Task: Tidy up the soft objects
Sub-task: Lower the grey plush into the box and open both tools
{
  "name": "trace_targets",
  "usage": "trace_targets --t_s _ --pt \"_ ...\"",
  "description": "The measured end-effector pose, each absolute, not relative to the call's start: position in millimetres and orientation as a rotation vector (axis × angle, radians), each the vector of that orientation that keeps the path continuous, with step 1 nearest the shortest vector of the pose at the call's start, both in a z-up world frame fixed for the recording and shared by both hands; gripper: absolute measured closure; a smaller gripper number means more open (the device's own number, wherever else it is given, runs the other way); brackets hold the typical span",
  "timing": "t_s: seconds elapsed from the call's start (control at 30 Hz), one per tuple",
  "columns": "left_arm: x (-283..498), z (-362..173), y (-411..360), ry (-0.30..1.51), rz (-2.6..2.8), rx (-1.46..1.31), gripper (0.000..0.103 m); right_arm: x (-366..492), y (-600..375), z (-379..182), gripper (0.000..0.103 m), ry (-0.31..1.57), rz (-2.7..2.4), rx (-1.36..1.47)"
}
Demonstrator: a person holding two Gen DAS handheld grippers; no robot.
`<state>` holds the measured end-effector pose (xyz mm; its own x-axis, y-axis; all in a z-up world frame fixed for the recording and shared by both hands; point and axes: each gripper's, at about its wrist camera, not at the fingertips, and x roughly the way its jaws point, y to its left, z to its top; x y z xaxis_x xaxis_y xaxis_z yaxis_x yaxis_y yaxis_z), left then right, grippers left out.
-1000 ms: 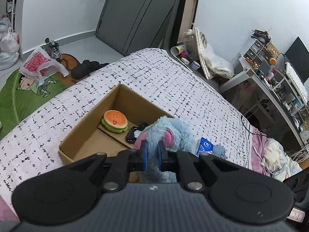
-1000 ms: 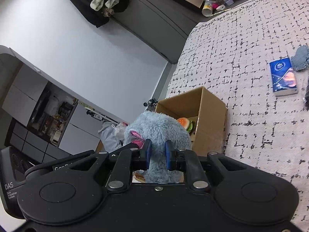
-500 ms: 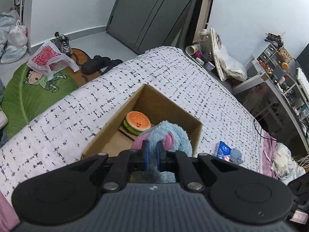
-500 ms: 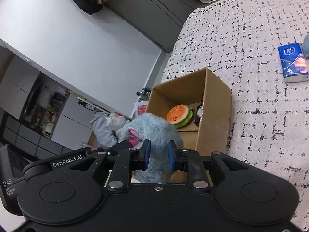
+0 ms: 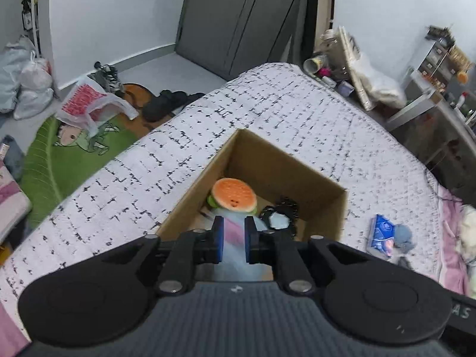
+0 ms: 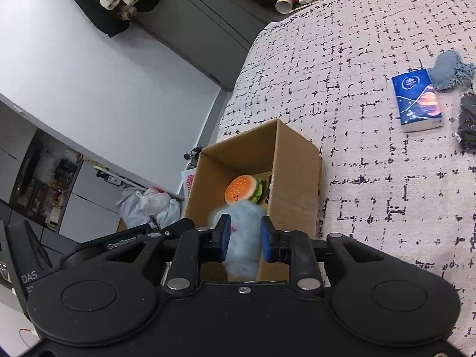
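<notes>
1. Left wrist view: the left gripper (image 5: 233, 240) hangs just above the near end of the box (image 5: 315, 178). Its fingers have a clear gap between them, and the blurred blue plush (image 5: 235, 255) shows through that gap and below it.
2. The pads do not look pressed into the fur, so I judge this gripper released, though blur leaves some doubt.
3. The plush lies straight ahead of and beneath the fingers, inside the box. It sits nearer than the burger toy (image 5: 233, 195) and a dark item (image 5: 278, 217) further in.
4. On the bed (image 5: 297, 119), well right of the box, lie a tissue pack (image 5: 382, 232) and a grey pouch (image 5: 402, 234).
5. Right wrist view: the right gripper (image 6: 245, 236) also stands over the box (image 6: 297, 172). Its fingers are apart on either side of the plush (image 6: 242, 232), which runs lengthwise away from the camera, head end toward the burger toy (image 6: 241, 189).
6. Fur fills most of the gap, but I cannot tell whether the pads grip it or merely flank it.
7. Judgement: both grippers are equally close, directly over the plush; the coming move turns on lifting straight up, clear of the box walls.
8. The tissue pack (image 6: 418, 101) and pouch (image 6: 450, 68) wait far right, nearer the right gripper.
</notes>
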<state>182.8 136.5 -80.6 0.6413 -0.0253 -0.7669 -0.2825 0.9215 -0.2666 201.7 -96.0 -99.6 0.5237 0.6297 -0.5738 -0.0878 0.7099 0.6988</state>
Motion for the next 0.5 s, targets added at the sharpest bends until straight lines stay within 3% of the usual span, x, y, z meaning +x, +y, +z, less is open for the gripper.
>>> trace_targets --t_s 0.23,0.33,0.5 --pt "180 -72 136 0.881 0.164 -0.349 0.090 203 -96 -97 0.069 0.936 0.453 0.638" --pt "178 -68 135 0.893 0.168 -0.339 0.079 202 -96 -93 0.062 0.934 0.439 0.606" --pt "172 -61 126 0.904 0.179 -0.308 0.047 199 -101 -80 0.061 0.950 0.405 0.527"
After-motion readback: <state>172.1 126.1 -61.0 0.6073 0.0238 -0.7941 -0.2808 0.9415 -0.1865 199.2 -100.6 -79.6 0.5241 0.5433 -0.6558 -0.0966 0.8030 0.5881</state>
